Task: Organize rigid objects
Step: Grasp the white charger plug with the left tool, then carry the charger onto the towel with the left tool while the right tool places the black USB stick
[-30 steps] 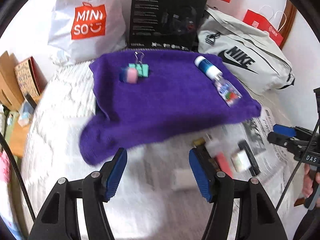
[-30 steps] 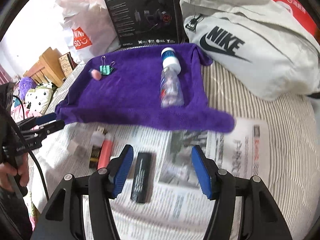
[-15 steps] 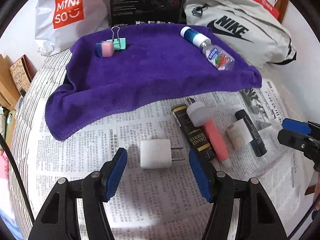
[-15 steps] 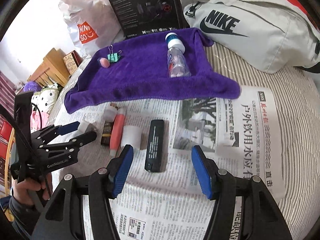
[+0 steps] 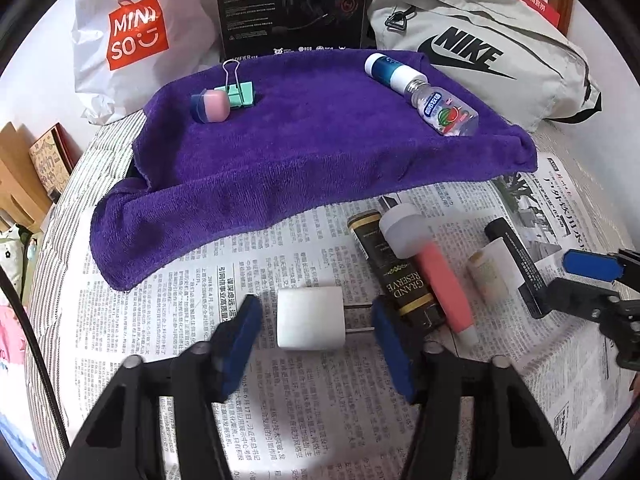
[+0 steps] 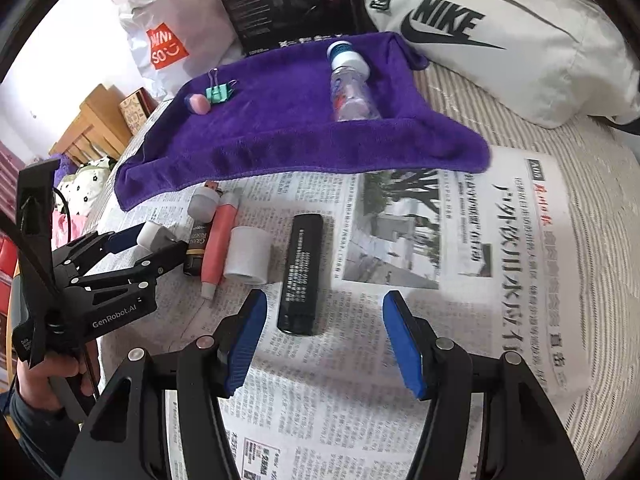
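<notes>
Left gripper (image 5: 316, 320), frame centre: jaws just closing around white charger (image 5: 311, 317), pads not touching. Right gripper (image 6: 324, 336) spread over black bar (image 6: 301, 274).

Left claw (image 5: 316, 320): matte black frame, two angular arms with triangular cut-outs, silver round screws at the pivots, blue ribbed pads on the inner faces of the fingers (image 5: 244, 336). Right claw (image 6: 324, 336): same build, same blue pads and silver screws. In the right wrist view, lower left of frame, the left claw's side reads "GenRobot.AI" in white; a thin black cable crosses its body. The hand (image 6: 48, 372) beneath it emerges from a dark sleeve.
</notes>
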{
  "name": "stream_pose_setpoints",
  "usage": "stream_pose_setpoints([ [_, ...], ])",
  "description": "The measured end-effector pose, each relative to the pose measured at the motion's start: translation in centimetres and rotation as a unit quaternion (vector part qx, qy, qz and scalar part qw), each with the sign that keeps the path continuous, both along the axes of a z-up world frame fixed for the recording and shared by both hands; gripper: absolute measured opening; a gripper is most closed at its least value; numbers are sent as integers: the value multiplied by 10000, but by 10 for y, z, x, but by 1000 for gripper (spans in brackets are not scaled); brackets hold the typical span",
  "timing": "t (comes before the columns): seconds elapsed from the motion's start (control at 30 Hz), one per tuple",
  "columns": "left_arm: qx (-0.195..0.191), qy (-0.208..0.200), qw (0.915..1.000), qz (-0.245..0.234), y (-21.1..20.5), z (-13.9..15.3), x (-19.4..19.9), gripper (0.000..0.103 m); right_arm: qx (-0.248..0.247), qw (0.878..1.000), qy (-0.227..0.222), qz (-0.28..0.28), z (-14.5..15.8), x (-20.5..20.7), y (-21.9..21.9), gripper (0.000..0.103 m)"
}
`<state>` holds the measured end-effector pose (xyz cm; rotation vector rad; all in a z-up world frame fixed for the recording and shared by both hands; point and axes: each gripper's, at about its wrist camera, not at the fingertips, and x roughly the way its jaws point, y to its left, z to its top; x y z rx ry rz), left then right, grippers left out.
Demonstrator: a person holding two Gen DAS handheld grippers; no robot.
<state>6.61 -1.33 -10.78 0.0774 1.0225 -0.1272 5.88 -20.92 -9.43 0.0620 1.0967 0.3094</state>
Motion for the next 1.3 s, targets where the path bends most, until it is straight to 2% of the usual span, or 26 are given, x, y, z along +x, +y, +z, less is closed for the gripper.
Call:
stream_pose_setpoints([
  [0.07, -14, -13, 10000, -40, 0, 1, 0, 42, -55, 10000, -23, 61, -3, 3, 5, 60],
  [0.23, 13, -56, 9999, -89, 0, 0, -2, 42, -300, 9993, -127, 158, -12, 13, 16, 48],
  [0.4, -8, -23, 10000, -93, 0, 0, -2, 42, -435, 9984, -238, 257, -15, 20, 25, 45],
  [0.5, -14, -25, 9999, -104, 0, 0, -2, 42, -635, 9970, -313, 316, -16, 22, 32, 34],
  [0.57, -40, -38, 9999, -102, 1, 0, -2, 42, -959, 9939, -365, 396, -17, 21, 37, 23],
  [0.6, -34, -39, 9999, -114, 1, 0, -2, 42, -1033, 9931, -347, 432, -16, 21, 38, 22],
  [1.3, -116, -54, 9998, -146, 2, 0, -2, 42, -945, 9934, -426, 497, -17, 14, 34, 22],
])
